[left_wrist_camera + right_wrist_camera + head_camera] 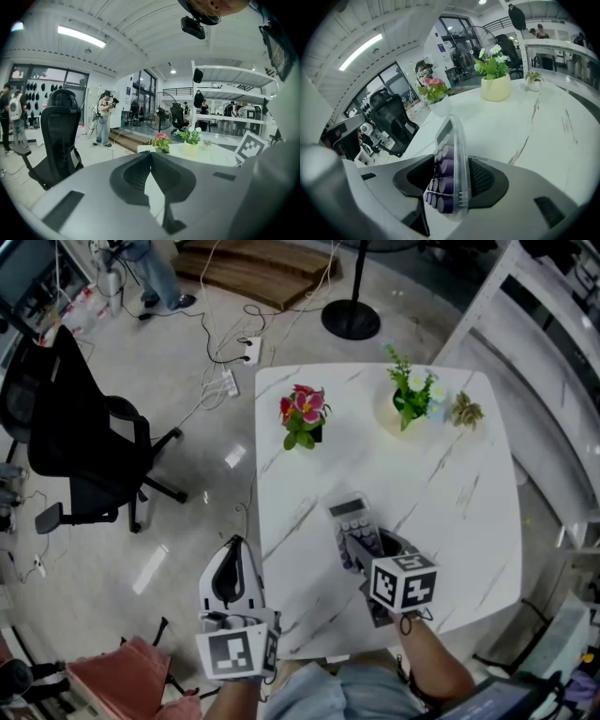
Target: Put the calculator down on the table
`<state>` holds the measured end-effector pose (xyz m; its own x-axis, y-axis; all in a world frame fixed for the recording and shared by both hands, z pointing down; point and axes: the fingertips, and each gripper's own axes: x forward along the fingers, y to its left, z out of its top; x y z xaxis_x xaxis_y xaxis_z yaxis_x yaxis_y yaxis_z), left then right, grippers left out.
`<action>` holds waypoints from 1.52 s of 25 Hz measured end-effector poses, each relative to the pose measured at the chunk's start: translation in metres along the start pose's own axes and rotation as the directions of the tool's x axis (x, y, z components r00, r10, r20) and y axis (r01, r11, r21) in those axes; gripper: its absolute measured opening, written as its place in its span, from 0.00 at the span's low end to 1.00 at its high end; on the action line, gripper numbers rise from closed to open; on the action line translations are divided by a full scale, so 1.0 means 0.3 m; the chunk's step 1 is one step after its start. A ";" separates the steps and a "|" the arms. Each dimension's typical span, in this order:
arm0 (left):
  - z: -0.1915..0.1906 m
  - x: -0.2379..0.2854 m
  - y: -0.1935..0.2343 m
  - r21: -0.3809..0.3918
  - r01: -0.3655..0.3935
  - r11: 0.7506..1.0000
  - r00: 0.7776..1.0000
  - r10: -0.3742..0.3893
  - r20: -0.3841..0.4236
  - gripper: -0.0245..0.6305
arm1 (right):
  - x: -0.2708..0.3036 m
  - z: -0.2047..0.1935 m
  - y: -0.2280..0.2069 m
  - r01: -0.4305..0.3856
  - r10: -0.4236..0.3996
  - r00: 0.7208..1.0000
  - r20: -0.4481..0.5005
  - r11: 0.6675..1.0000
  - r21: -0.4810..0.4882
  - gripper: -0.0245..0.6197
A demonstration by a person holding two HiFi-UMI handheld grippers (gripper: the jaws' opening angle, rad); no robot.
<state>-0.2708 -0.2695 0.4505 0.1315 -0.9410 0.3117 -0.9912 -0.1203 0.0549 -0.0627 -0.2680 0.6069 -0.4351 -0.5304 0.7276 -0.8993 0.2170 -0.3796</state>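
Observation:
A clear-cased calculator point(350, 513) with purple keys is at the near middle of the white marble table point(450, 493). In the right gripper view the calculator point(452, 159) stands on its long edge between the jaws, leaning against the right-hand pad, with a gap on the keys' side. My right gripper point(361, 545) is open around it and points down at the tabletop. My left gripper point(234, 545) hangs off the table's left edge over the floor. Its jaws meet at the tips with nothing between them, as the left gripper point(151, 154) shows in its own view.
At the table's far side stand a pot of pink flowers point(303, 416), a white pot with a green plant point(410, 399) and a small dry plant point(466, 411). A black office chair point(84, 446) is on the floor at left, and white shelving point(553, 352) runs along the right.

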 end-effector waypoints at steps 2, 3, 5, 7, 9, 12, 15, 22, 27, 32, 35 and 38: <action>0.002 -0.002 -0.005 0.003 0.001 1.000 1.000 -0.001 0.002 0.05 | -0.002 -0.002 -0.005 -0.001 0.001 1.000 0.002 1.000 0.003 0.39; 0.005 -0.003 -0.007 0.004 0.002 1.000 1.000 -0.002 0.004 0.05 | -0.004 -0.004 -0.008 -0.003 0.003 1.000 0.003 1.000 0.004 0.40; 0.013 -0.005 -0.010 0.005 0.001 1.000 1.000 -0.001 0.012 0.05 | -0.007 -0.010 -0.015 -0.003 0.003 1.000 0.004 1.000 0.010 0.40; 0.019 -0.007 -0.014 0.003 0.001 1.000 1.000 -0.001 0.020 0.05 | -0.011 -0.015 -0.024 -0.002 0.002 1.000 0.003 1.000 0.015 0.42; 0.021 -0.008 -0.017 -0.007 -0.003 1.000 1.000 0.003 0.022 0.05 | -0.013 -0.020 -0.035 0.001 -0.001 1.000 0.002 1.000 0.020 0.43; 0.017 -0.011 -0.027 -0.001 0.001 1.000 1.000 -0.001 0.009 0.05 | -0.016 -0.024 -0.052 0.002 -0.002 1.000 0.008 1.000 0.031 0.44; 0.020 -0.012 -0.044 0.012 0.015 1.000 1.000 -0.015 0.018 0.05 | -0.018 -0.027 -0.069 0.008 -0.009 1.000 0.014 0.999 0.035 0.45; 0.033 -0.027 -0.114 0.001 0.049 0.999 0.998 -0.049 0.025 0.05 | -0.055 -0.023 -0.088 -0.013 0.011 0.999 0.046 0.999 0.038 0.45; 0.095 -0.060 -0.188 -0.001 0.053 0.999 0.997 -0.053 0.051 0.05 | -0.177 0.089 -0.042 -0.040 0.040 0.988 0.151 0.999 -0.005 0.44; 0.238 -0.119 -0.275 0.018 0.065 0.998 0.989 -0.067 0.135 0.05 | -0.410 0.294 0.095 -0.046 0.103 0.932 0.347 0.984 -0.169 0.35; 0.370 -0.174 -0.334 -0.005 0.084 0.996 0.977 -0.081 0.199 0.05 | -0.579 0.407 0.159 0.017 0.117 0.874 0.471 0.963 -0.270 0.27; 0.514 -0.222 -0.393 0.029 0.091 0.995 0.953 -0.095 0.288 0.05 | -0.730 0.506 0.202 0.077 0.131 0.807 0.576 0.944 -0.322 0.20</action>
<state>-0.1648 -0.2414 0.2769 0.2156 -0.9763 0.0185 -0.9752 -0.2143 0.0553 -0.0152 -0.2633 0.3378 -0.4441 -0.8715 0.2080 -0.8959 0.4283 -0.1182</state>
